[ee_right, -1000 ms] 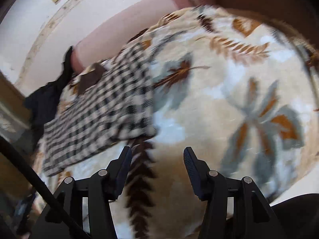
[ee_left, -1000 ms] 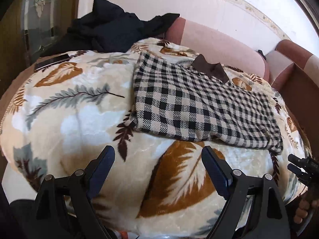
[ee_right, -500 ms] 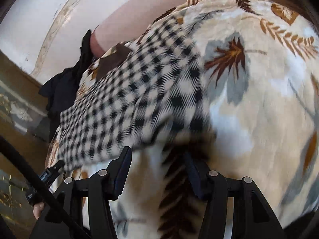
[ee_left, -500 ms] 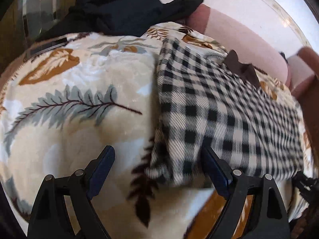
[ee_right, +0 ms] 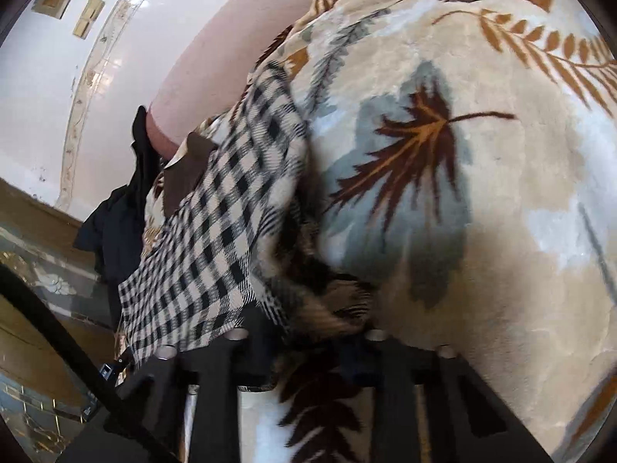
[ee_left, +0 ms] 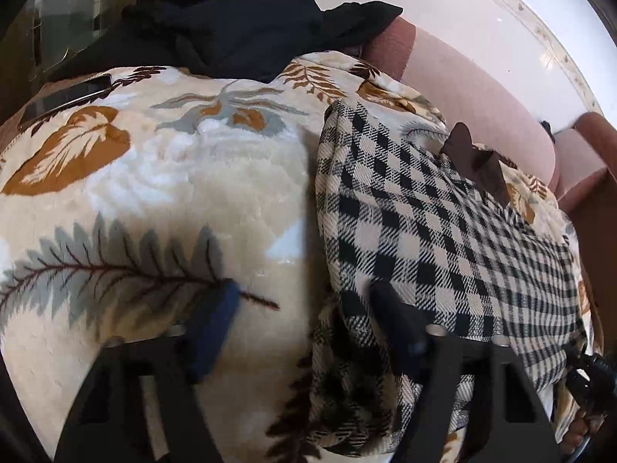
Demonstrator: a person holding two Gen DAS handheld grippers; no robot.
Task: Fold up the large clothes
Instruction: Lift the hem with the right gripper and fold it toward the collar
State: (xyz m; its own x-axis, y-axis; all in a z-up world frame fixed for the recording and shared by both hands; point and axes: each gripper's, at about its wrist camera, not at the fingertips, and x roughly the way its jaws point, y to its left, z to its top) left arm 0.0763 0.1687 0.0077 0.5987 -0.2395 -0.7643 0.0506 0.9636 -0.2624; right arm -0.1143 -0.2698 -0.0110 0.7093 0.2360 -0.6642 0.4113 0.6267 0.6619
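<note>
A black-and-cream checked garment [ee_left: 443, 231] with a brown collar [ee_left: 474, 162] lies flat on a leaf-patterned blanket [ee_left: 173, 177]. My left gripper [ee_left: 304, 324] straddles its near left corner. One finger rests on the checks, the other on the bare blanket, and the jaws are closing without pinching the cloth. In the right wrist view the same garment [ee_right: 216, 223] runs away to the upper left. My right gripper [ee_right: 304, 347] is closing on its near right corner, with bunched checked cloth filling the gap between the fingers.
A heap of black clothes [ee_left: 239, 19] sits at the blanket's far left, and a dark phone [ee_left: 65, 96] lies near its left edge. A pink sofa back [ee_left: 474, 88] rises behind the garment. To the right of the garment there is only bare blanket [ee_right: 482, 193].
Both grippers have moved forward and down onto the garment's near corners. Both pairs of jaws have narrowed, the right far more, and cloth now bunches between its fingers.
</note>
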